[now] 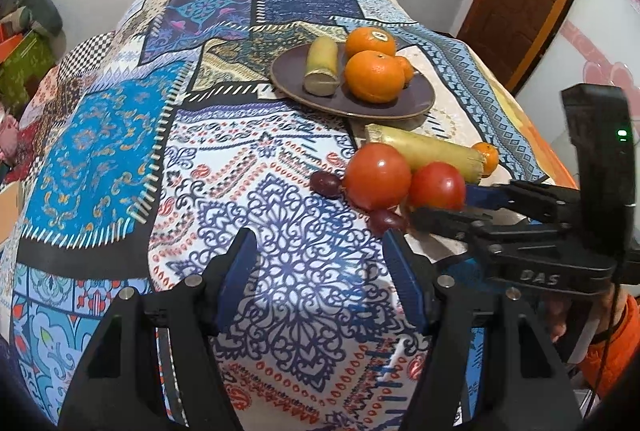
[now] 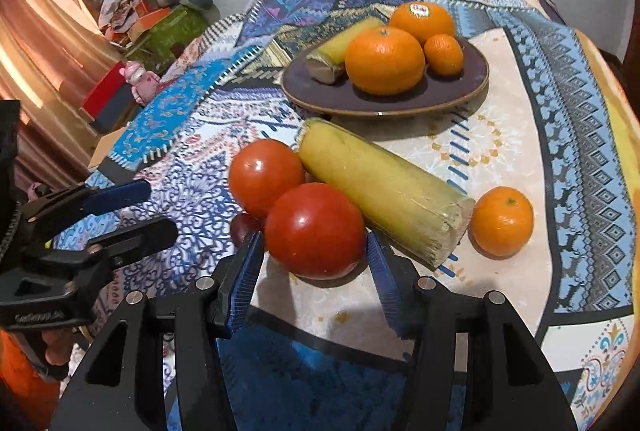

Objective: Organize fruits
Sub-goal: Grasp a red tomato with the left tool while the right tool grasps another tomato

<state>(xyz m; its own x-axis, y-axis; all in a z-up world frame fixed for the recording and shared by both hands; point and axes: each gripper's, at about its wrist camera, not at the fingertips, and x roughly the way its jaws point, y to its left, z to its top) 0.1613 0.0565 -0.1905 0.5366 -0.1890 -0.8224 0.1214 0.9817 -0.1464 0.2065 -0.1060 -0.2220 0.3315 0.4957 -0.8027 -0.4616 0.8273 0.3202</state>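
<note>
Two round red glossy tomatoes are sitting touching each other on the patterned cloth tabletop (image 2: 520, 271); we are bracketing the nearer tomato (image 2: 315, 230) with the right gripper (image 2: 316, 255), jaws spread wide at its flanks, not yet pinching. We are judging it smooth, slippery, soft-skinned and moderately heavy, so a gentle hold across its widest girth is looking safest. We are keeping the left gripper (image 1: 320, 251) empty, jaws apart, over bare cloth.
</note>
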